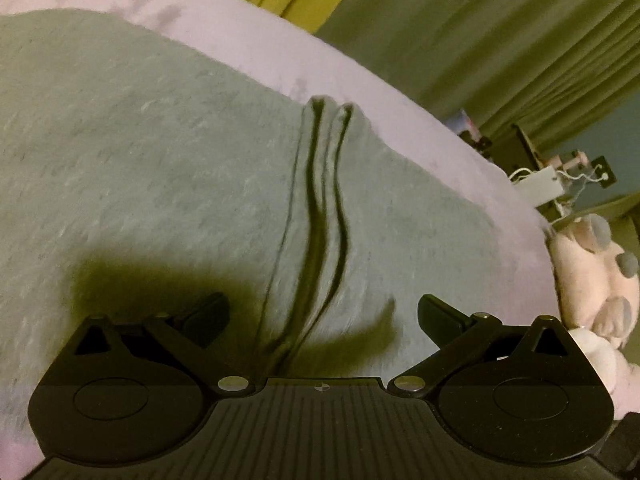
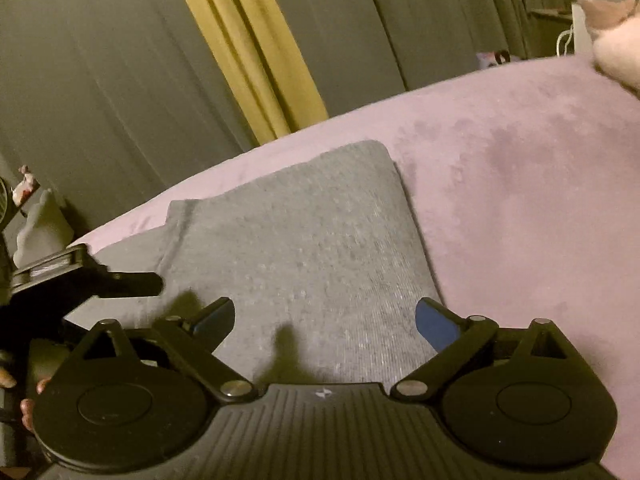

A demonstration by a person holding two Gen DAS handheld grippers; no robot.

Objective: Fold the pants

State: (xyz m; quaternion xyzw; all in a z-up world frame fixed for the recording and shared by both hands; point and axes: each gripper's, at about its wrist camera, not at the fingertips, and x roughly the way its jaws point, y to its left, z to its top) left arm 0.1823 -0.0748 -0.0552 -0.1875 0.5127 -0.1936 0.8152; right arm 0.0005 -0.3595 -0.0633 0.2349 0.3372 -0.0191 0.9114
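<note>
Grey pants (image 1: 160,168) lie spread on a pink blanket (image 1: 360,80), with stacked folded edges (image 1: 320,208) running up the middle of the left wrist view. My left gripper (image 1: 323,312) hovers over those edges, open, with nothing pressed between its fingers. In the right wrist view the grey pants (image 2: 304,240) form a folded rectangle on the pink blanket (image 2: 520,200). My right gripper (image 2: 325,318) is open above the cloth, its blue pads (image 2: 436,326) apart and empty. The left gripper's finger (image 2: 128,282) pokes in from the left over the pants.
Grey-green curtains (image 2: 100,80) with a yellow panel (image 2: 248,52) hang behind the bed. A pink plush toy (image 1: 588,276) lies at the blanket's right edge. A white figurine (image 2: 40,228) stands at far left. A shelf with a white box and cords (image 1: 544,184) is beyond the bed.
</note>
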